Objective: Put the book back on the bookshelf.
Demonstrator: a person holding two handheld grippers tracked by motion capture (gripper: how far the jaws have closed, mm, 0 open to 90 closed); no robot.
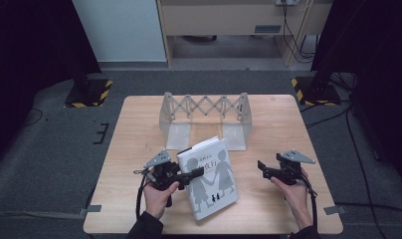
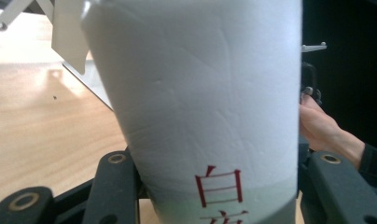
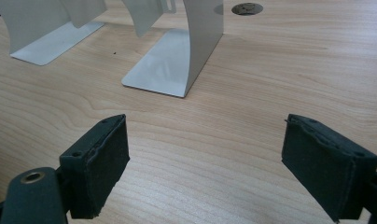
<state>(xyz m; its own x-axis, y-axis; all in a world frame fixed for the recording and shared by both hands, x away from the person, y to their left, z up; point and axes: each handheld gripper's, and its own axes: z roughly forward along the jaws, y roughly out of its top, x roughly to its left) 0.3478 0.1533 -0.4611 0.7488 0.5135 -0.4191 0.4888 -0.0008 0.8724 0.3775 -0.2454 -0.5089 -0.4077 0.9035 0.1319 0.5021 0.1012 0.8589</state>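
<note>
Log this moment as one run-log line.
left gripper: shut on book | right gripper: open, above table | expanding bookend rack: empty, behind book

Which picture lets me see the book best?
The high view: the whole book shows there, its cover with two figures holding hands, and the left gripper clamped on its edge. The left gripper view has just its pale spine up close, with red characters, between the jaws. The right gripper view looks at the table and metal stand.
</note>
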